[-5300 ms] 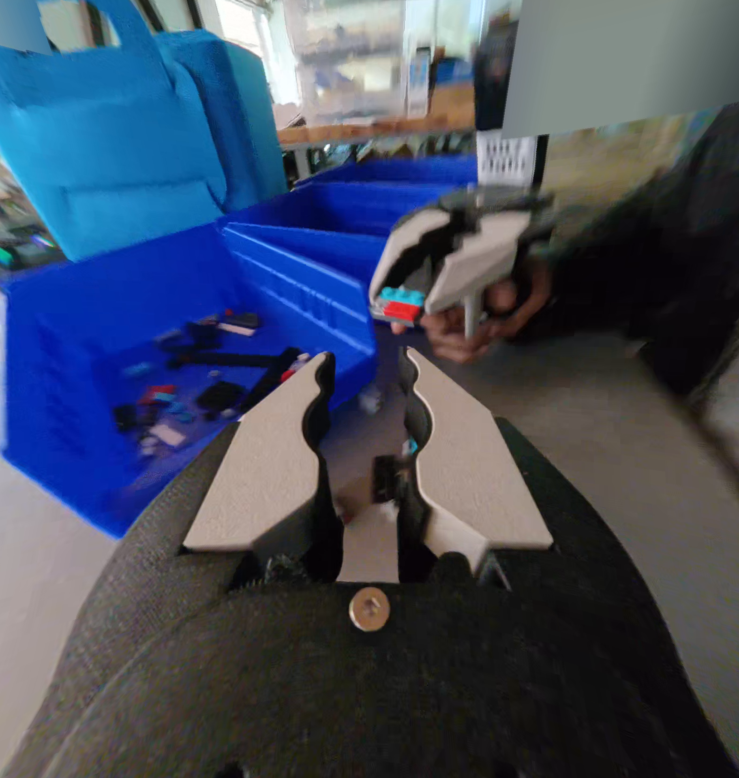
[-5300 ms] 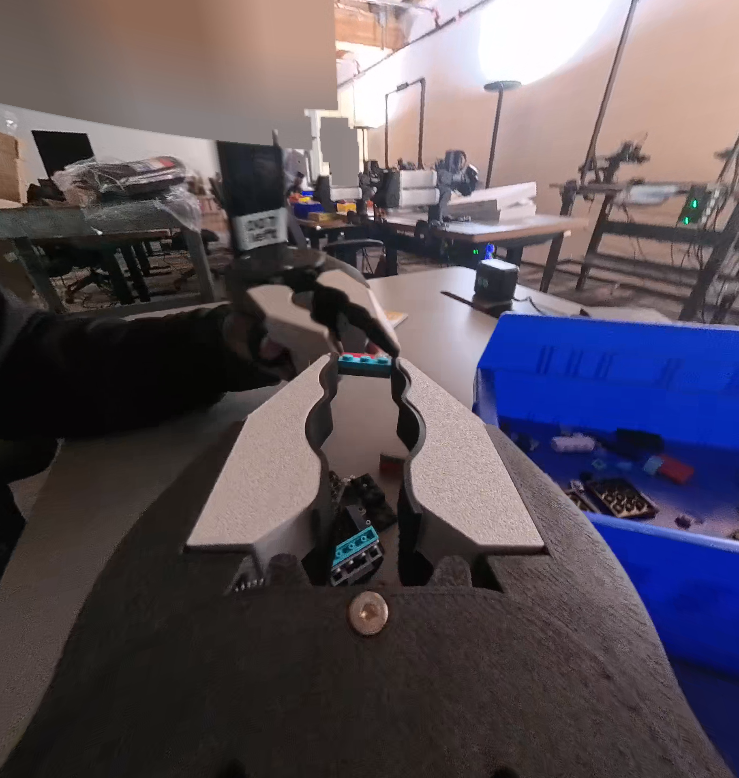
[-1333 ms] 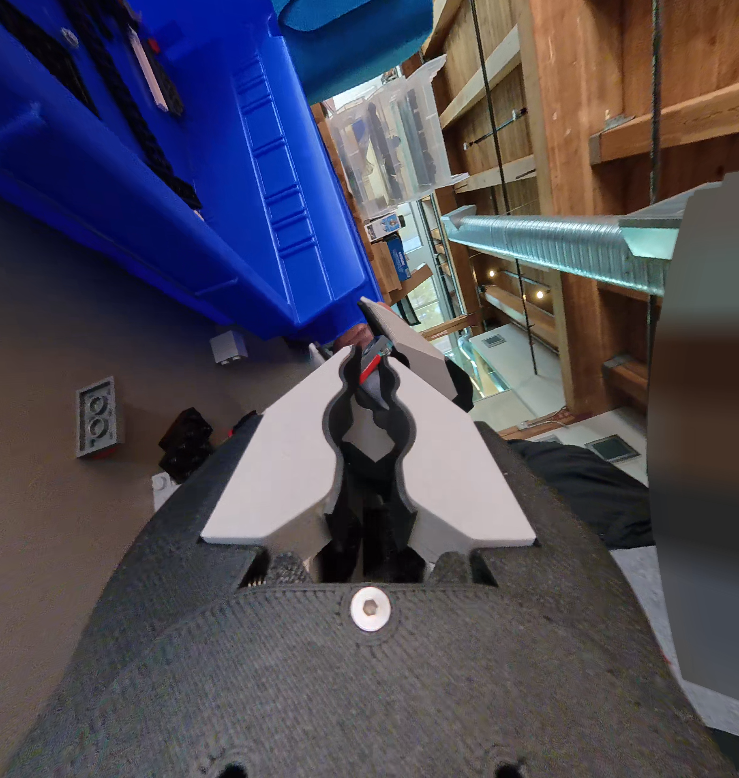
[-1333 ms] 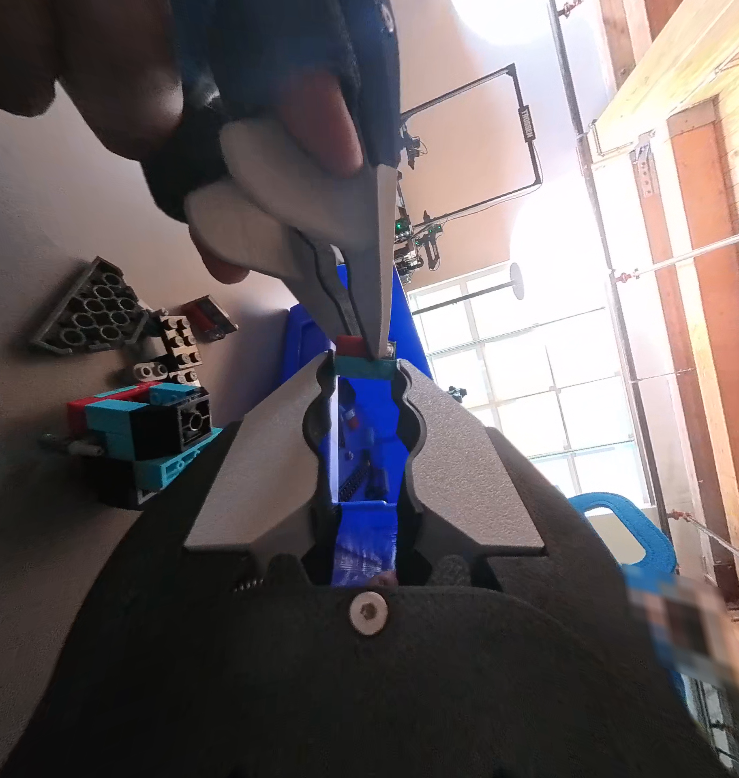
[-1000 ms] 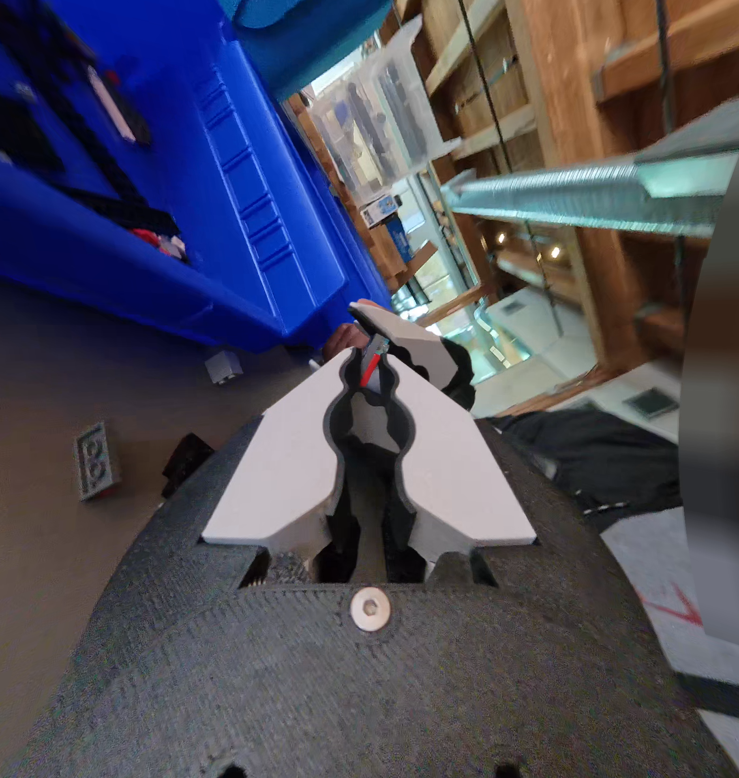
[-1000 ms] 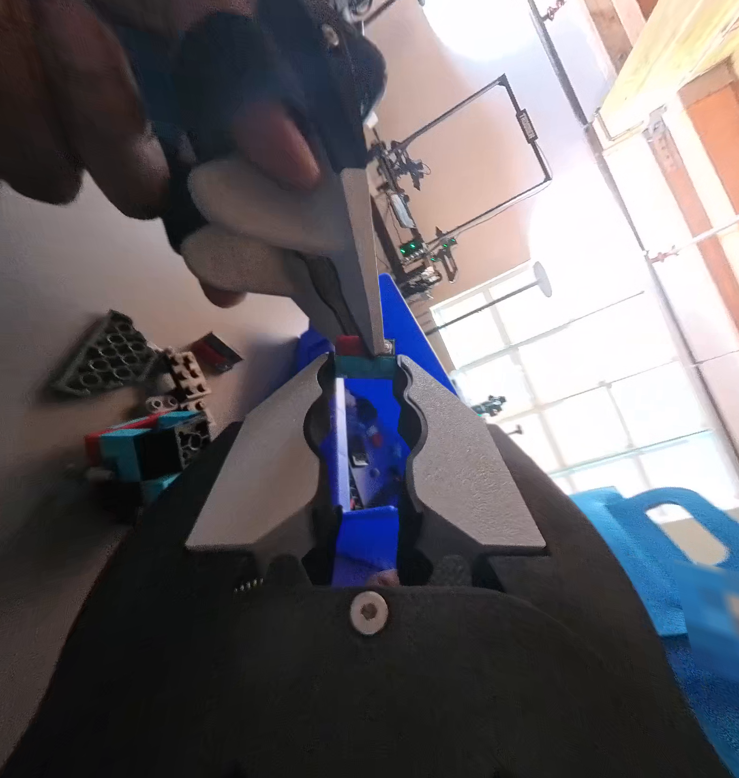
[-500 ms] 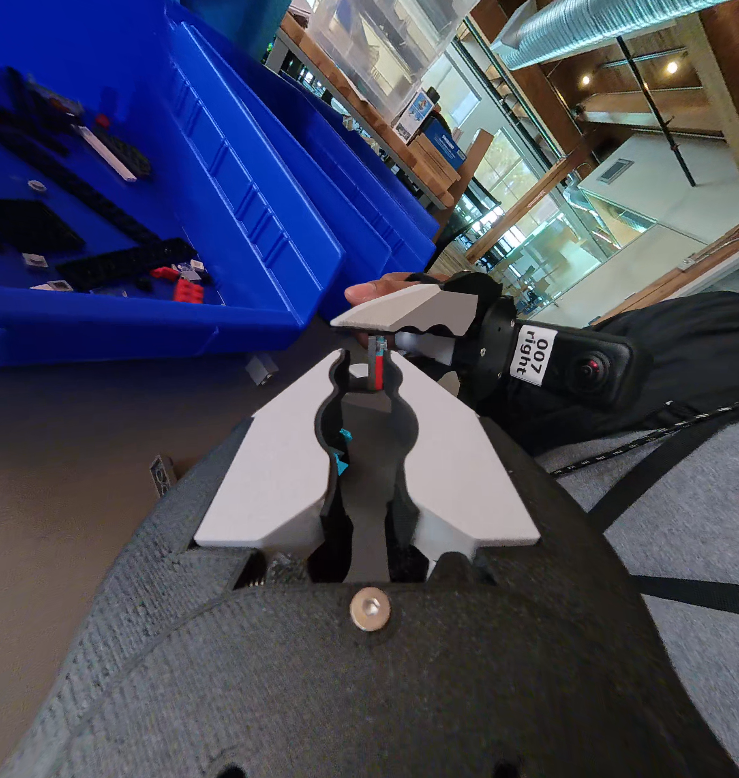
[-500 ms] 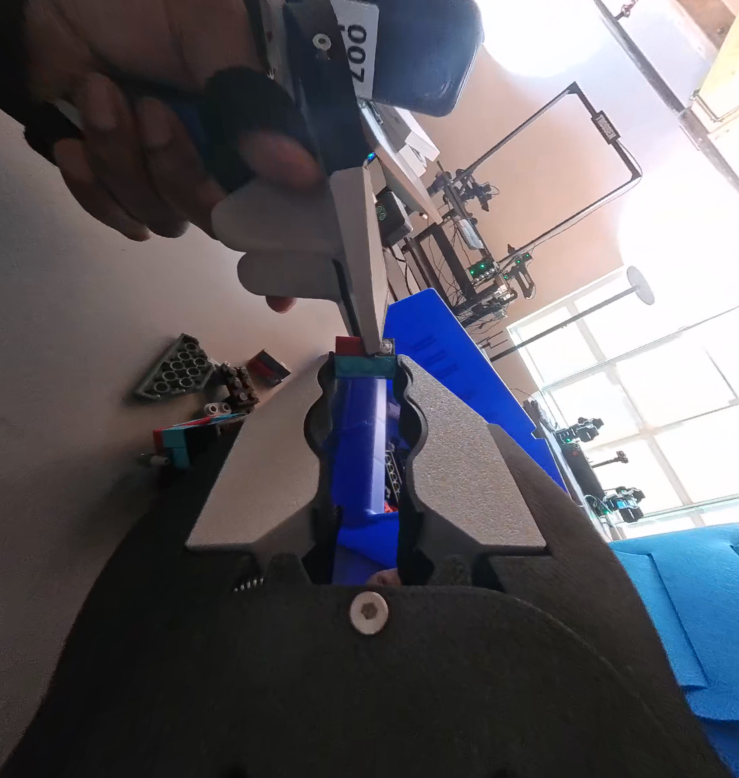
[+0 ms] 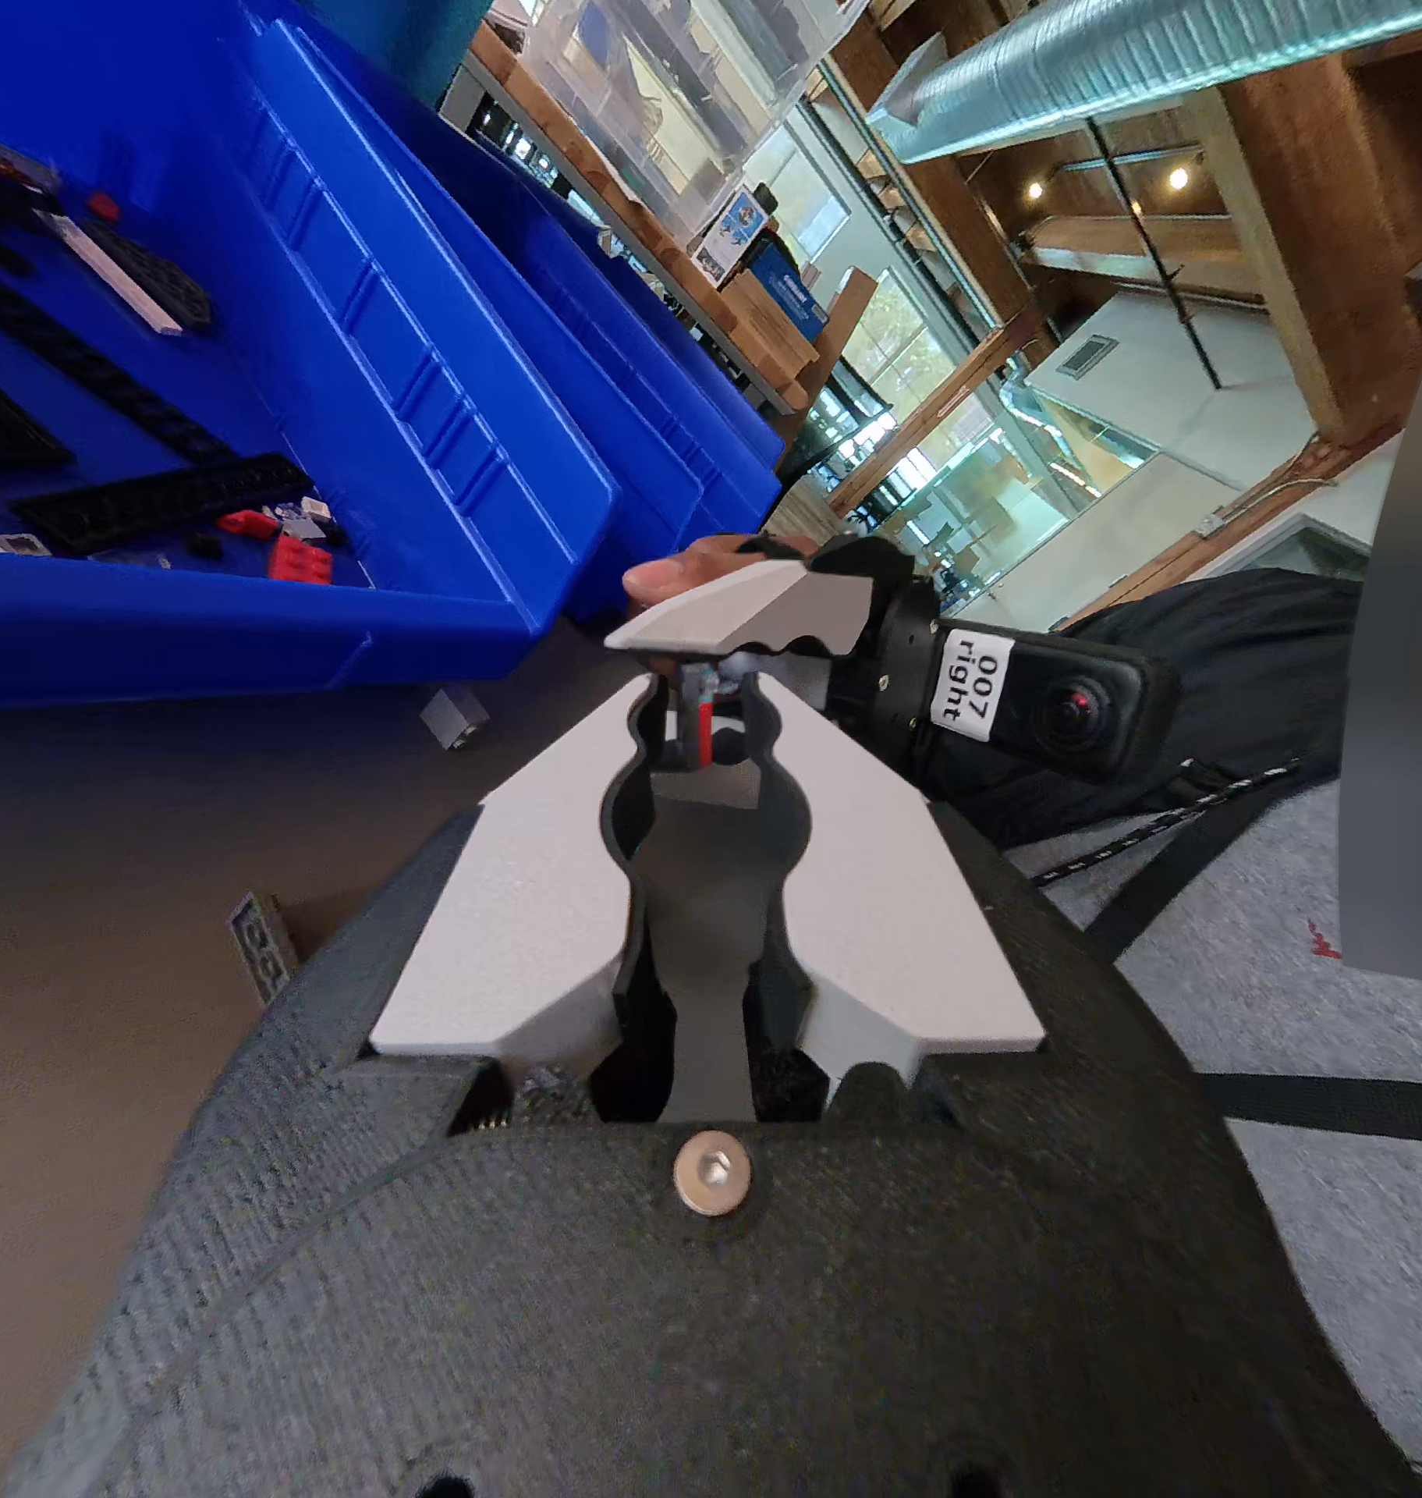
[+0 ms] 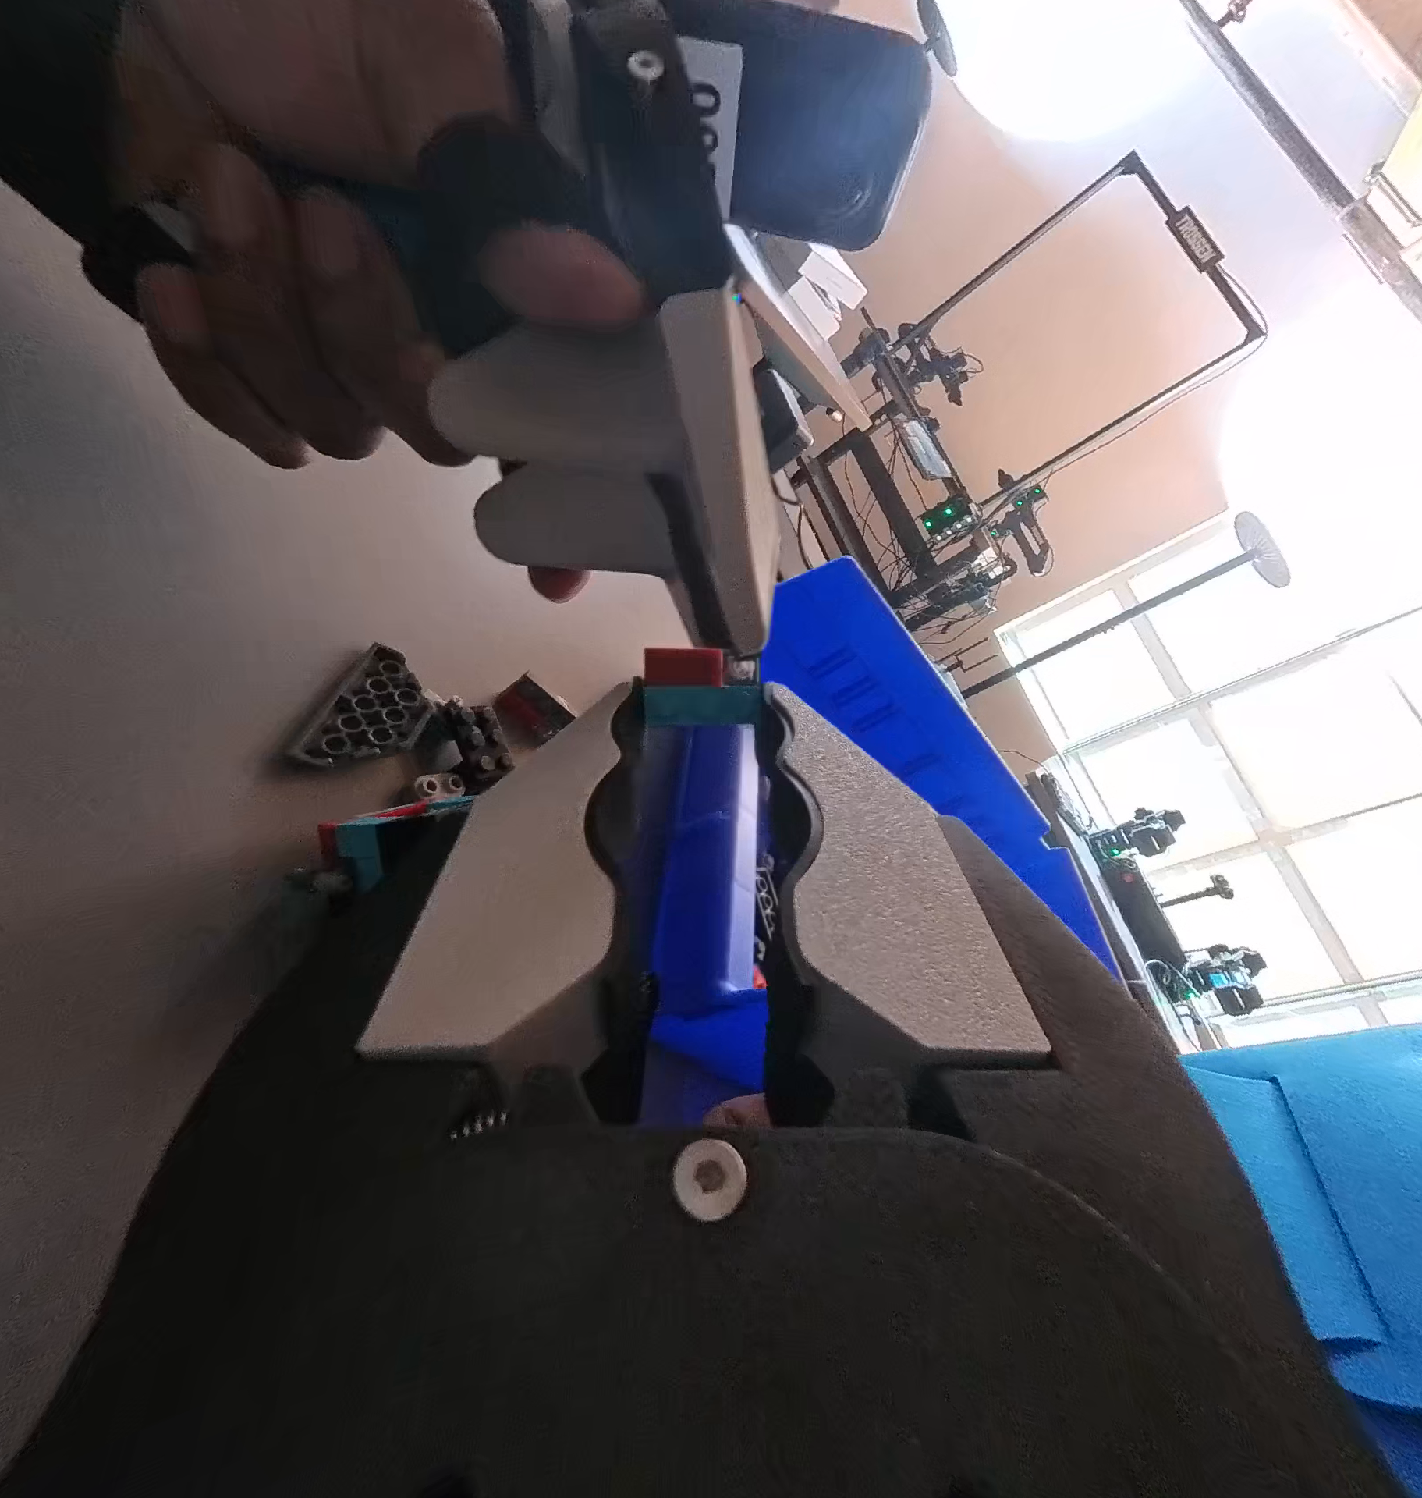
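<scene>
My right gripper [image 10: 699, 699] is shut on a teal plate [image 10: 695, 707] that carries a red brick [image 10: 681, 666] and a small grey piece [image 10: 741, 669]. My left gripper [image 9: 703, 691] meets it tip to tip. Its jaws are part-way open on either side of the red and grey pieces [image 9: 699, 717], with a gap at each side. In the right wrist view the left gripper's fingers [image 10: 715, 502] come down from above onto the grey piece, held by a hand [image 10: 302, 267]. The right gripper also shows in the left wrist view [image 9: 740, 608], lying crosswise.
Blue bins [image 9: 448, 502] holding black plates and red bricks stand to the left. Loose on the table are a grey block [image 9: 454, 717], a grey plate [image 9: 260, 948], a grey wedge plate [image 10: 367, 713], dark bricks [image 10: 476, 742] and a teal-red-black assembly [image 10: 363, 847]. A blue bag [image 10: 1339, 1216] lies right.
Both grippers came together, then tilted back toward level. The left jaws were nearly shut on the small pieces a second ago and have since widened. The right has kept the teal plate.
</scene>
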`<state>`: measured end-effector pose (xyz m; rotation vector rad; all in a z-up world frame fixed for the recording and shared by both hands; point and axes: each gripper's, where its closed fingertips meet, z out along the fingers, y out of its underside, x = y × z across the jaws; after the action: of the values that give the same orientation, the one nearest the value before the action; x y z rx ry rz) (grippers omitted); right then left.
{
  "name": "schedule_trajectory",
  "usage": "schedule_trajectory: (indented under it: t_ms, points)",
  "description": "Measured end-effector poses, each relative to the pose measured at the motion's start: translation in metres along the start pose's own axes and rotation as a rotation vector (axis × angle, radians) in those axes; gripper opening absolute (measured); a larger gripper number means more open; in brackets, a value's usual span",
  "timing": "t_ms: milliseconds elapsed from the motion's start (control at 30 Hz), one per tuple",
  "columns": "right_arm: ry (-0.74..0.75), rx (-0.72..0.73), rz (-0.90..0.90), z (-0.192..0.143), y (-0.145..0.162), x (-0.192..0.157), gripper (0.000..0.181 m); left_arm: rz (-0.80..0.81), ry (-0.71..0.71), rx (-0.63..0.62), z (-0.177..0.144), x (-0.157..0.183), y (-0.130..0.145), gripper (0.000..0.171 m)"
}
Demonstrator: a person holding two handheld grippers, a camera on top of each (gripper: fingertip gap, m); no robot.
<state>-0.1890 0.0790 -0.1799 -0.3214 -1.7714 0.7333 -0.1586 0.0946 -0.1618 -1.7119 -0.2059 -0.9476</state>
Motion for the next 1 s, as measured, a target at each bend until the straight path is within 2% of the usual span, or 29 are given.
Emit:
schedule_trajectory:
  t_ms: [367,500,1000]
  points:
    - [-0.021,-0.008,-0.018,-0.007,0.003,-0.003,0.028,-0.012,-0.036,-0.025,-0.001,-0.005,0.003,0.009]
    - [-0.019,-0.013,-0.029,-0.007,0.003,-0.004,0.028,-0.066,-0.035,-0.013,-0.001,-0.007,0.004,0.009]
    - [0.115,-0.107,-0.251,-0.004,0.014,0.003,0.028,-0.292,0.007,0.106,0.002,-0.014,0.001,0.008]
